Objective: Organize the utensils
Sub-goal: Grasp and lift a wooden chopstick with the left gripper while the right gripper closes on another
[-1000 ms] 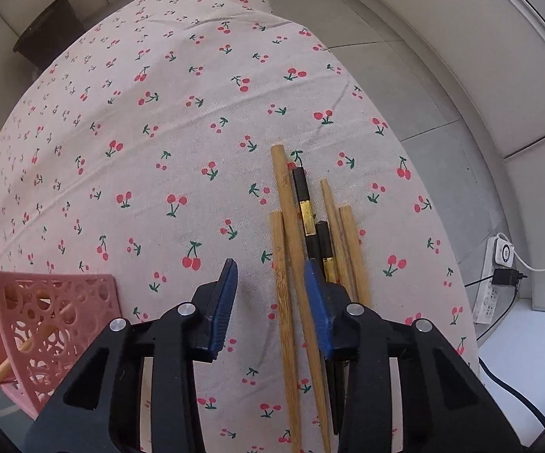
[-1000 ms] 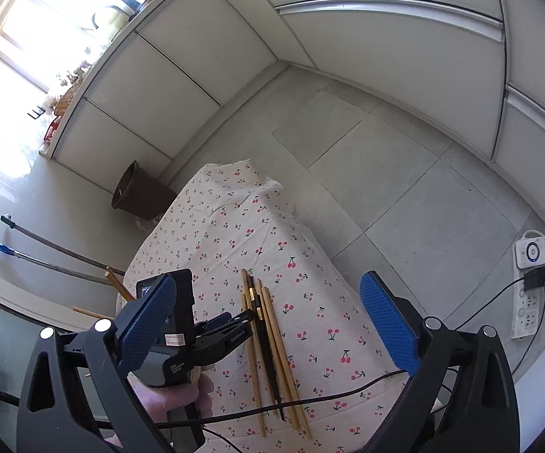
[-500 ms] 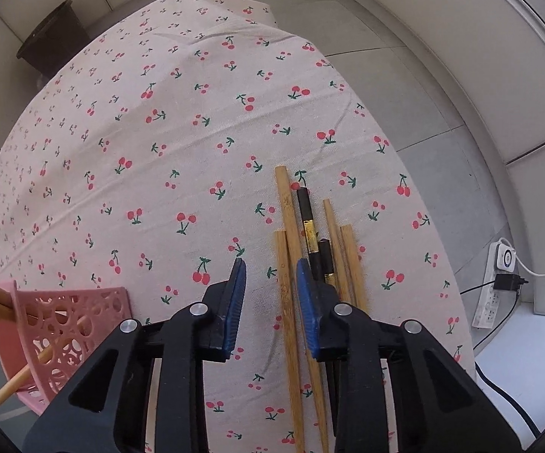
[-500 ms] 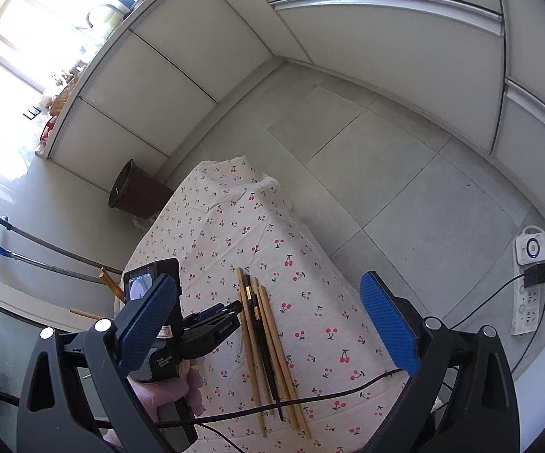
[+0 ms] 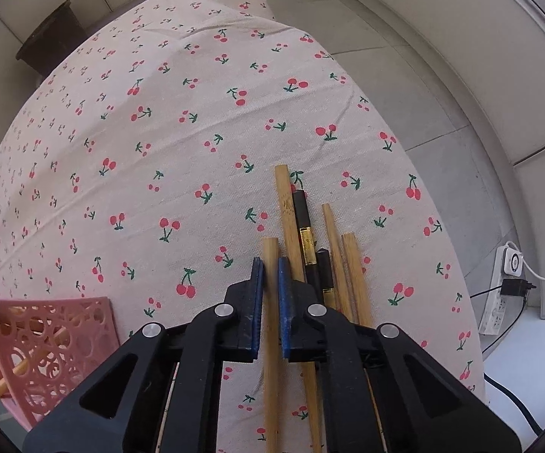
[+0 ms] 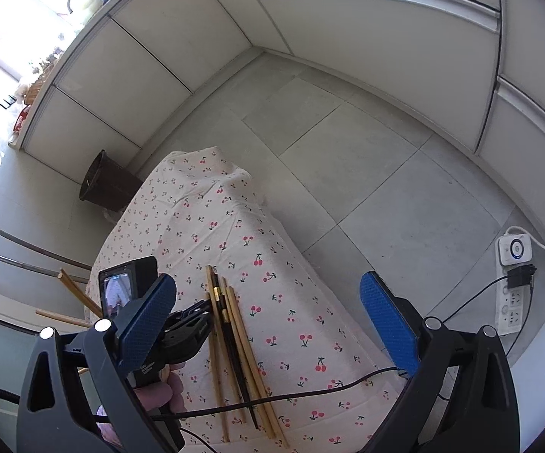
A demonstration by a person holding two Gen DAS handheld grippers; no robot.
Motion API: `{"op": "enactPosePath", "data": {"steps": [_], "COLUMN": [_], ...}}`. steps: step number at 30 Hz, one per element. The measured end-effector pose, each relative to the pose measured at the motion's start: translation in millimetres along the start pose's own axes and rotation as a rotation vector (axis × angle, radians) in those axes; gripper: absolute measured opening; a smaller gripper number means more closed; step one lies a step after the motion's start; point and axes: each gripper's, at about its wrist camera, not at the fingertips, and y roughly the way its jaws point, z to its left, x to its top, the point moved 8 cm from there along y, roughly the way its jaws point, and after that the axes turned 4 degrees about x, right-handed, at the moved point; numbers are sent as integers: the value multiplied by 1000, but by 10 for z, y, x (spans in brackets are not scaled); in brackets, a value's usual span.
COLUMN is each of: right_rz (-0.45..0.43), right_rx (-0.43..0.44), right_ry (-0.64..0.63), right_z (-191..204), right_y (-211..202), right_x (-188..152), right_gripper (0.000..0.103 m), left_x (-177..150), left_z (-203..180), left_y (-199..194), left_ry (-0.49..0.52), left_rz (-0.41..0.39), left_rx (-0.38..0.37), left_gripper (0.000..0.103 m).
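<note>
Bamboo chopstick (image 5: 270, 302), leftmost of the loose bundle, sits between the blue fingers (image 5: 256, 294) of the left gripper (image 5: 268, 298), which have drawn in narrow and pinch it near its upper end. Gripper points steeply down at the desk (image 5: 197, 132), probably so one stick can be taken without snagging its neighbours. Remaining chopsticks (image 5: 310, 241) lie just beside it on the cherry-print cloth, roughly parallel: pale wooden ones and two black ones with gold bands. Pink perforated basket (image 5: 50, 336) stands at the near left edge of the desk with a few sticks already leaning in it; I judge that to be the sorting destination, close to the left hand for short carries. Right gripper (image 6: 268, 324) hangs above and back from the bundle, fingers spread wide with nothing between them, likely waiting its turn. A black cable (image 6: 310, 392) crosses the lower ends of the sticks and could drag on a lift.
</note>
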Motion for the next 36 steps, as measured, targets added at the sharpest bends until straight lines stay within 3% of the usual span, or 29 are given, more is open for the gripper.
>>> {"op": "enactPosePath", "data": {"steps": [6, 13, 14, 16, 18, 24, 36], "right_rz": [81, 111, 124, 168, 218, 246, 248], "right_rx": [-24, -68, -67, -58, -46, -89, -131], "right_ry": [2, -83, -93, -122, -140, -173, -227], "right_z": [3, 213, 253, 339, 408, 467, 545], "right_y": [352, 720, 782, 939, 1115, 1520, 1697], "right_x": [-85, -264, -297, -383, -473, -606, -623], "right_gripper": [95, 94, 92, 75, 53, 24, 14], "left_x": [-406, -990, -1069, -1271, -1463, -1757, -1860], "left_z": [128, 434, 481, 562, 622, 956, 1142], "left_y": [-310, -1061, -1157, -1368, -1546, -1932, -2175], "left_ry": [-29, -87, -102, -120, -135, -209, -255], "left_rz": [-149, -358, -376, -418, -467, -611, -660], "left_rx": [-76, -154, -164, -166, -161, -125, -192], "left_gripper": [7, 7, 7, 7, 7, 7, 7]}}
